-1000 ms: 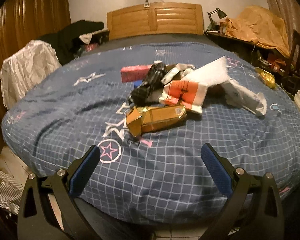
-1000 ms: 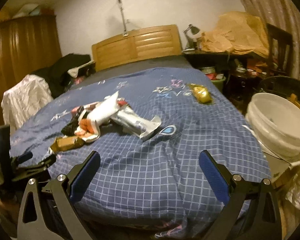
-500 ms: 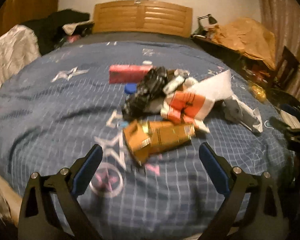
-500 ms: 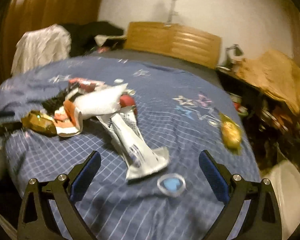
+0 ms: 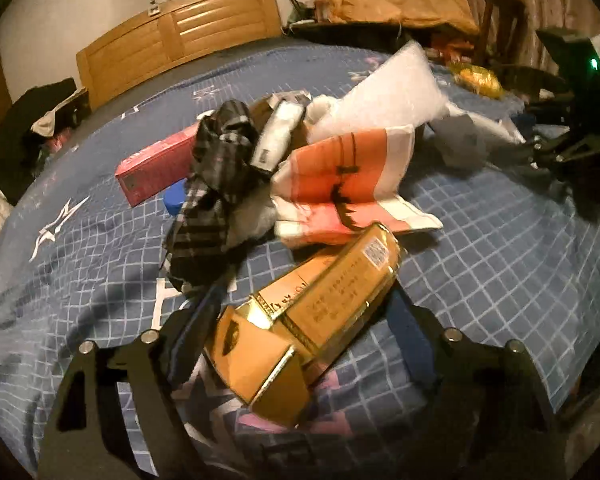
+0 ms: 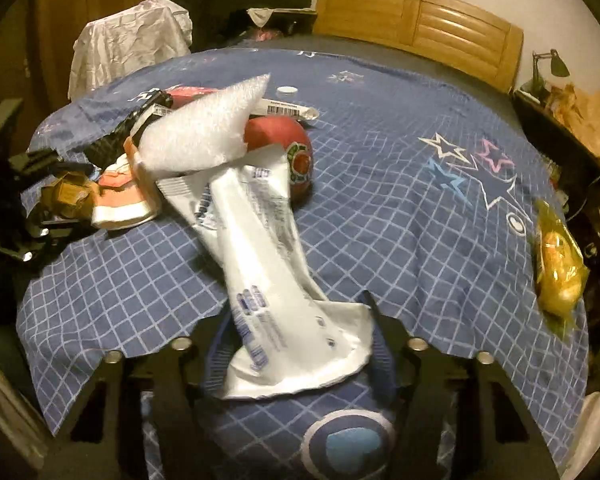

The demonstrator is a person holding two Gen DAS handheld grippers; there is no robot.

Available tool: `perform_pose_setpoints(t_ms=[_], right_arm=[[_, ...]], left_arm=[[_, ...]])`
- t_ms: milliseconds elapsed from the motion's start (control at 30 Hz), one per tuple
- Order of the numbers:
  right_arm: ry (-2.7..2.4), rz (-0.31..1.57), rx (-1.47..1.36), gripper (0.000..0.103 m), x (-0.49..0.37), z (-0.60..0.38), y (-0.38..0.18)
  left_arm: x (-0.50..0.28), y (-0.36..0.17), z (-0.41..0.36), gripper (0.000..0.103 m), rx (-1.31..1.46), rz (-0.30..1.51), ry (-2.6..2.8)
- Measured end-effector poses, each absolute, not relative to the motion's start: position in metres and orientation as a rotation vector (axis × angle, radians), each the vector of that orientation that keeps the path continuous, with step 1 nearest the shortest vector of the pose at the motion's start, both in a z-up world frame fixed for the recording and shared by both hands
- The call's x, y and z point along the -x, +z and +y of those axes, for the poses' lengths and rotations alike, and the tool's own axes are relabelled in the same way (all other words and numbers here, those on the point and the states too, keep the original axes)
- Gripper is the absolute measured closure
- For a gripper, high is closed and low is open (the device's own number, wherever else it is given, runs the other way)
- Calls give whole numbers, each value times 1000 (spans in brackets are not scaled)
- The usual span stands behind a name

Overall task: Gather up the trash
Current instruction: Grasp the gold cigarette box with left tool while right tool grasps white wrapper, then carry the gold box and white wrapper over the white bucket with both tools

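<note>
Pickup step: left gripper (image 5: 300, 332) fingers closing around gold box (image 5: 308, 312); right gripper (image 6: 296, 360) fingers closing around white pouch (image 6: 272, 280); neither clamped. Next: lift both.

— How's the left gripper (image 5: 304, 332) sitting?
— Tilted downward, blue-padded jaws closing, with a gold box (image 5: 312, 300) between them; I can't tell whether the pads touch it yet.
— And the right gripper (image 6: 296, 356)?
— Also angled down, jaws closing around the near end of a white plastic bag (image 6: 268, 264) lying between its fingers.
</note>
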State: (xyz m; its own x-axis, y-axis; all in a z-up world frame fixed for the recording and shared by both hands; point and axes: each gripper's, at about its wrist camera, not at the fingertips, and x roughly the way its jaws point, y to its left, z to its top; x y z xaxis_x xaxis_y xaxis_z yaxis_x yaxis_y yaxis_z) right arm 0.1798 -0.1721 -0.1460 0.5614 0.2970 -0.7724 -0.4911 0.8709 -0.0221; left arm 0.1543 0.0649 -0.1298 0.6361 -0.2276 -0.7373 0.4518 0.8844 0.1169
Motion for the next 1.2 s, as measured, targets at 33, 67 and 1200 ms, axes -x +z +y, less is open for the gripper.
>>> perform_pose_setpoints(t_ms=[33,67,1200], right_arm=[[474,858,244,52,-177,-173,-145],[470,856,246,53,-175,-174,-145],[-34,477,-73,56,32,-301,-12]], left_arm=[[-153,-128,67,35,-295,790,-400],[-151,-126,69,44,-281,782,-400],[-88,-30,55,79,22,722,-383]])
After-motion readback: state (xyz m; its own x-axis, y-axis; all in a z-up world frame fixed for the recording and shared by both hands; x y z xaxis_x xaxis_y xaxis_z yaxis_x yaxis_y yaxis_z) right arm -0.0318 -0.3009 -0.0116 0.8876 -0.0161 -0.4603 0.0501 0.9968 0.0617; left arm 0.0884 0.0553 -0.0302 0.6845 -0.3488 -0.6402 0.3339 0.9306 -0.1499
